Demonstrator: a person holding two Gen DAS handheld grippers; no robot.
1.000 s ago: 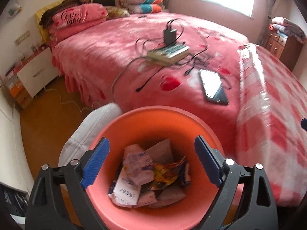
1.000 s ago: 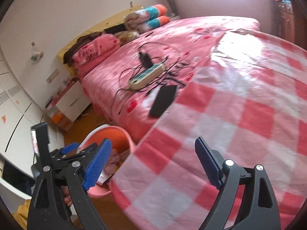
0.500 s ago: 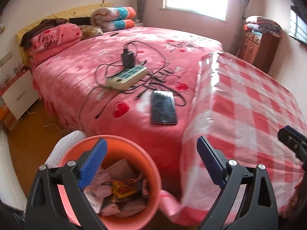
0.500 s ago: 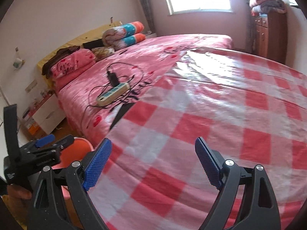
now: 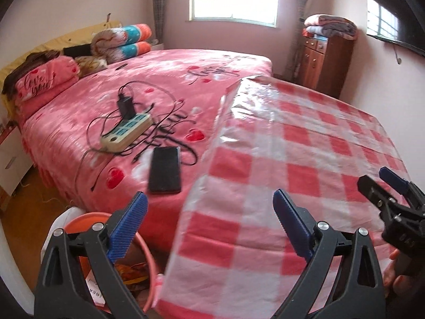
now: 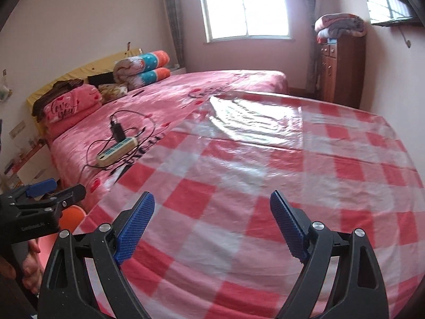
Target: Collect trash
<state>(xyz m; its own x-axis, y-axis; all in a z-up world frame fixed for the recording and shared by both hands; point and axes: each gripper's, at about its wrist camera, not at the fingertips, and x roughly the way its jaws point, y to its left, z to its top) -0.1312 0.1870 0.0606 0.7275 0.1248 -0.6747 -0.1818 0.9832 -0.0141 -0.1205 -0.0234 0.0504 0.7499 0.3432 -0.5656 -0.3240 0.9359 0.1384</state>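
**Orange bin at the corner of the checked table**

The round orange plastic trash bin (image 5: 148, 255) stands on the floor between the bed and the table, crumpled paper and wrappers (image 5: 127, 271) inside. The left gripper (image 5: 209, 228) hangs above its rim, ribbed blue pads spread wide, empty. The right gripper (image 6: 212, 226) is equally wide over the glossy red-and-white checked tablecloth (image 6: 265, 164). On the pink fleece bedspread (image 5: 159, 85) lie a flat black phone (image 5: 164, 170) and a power strip (image 5: 126, 132).
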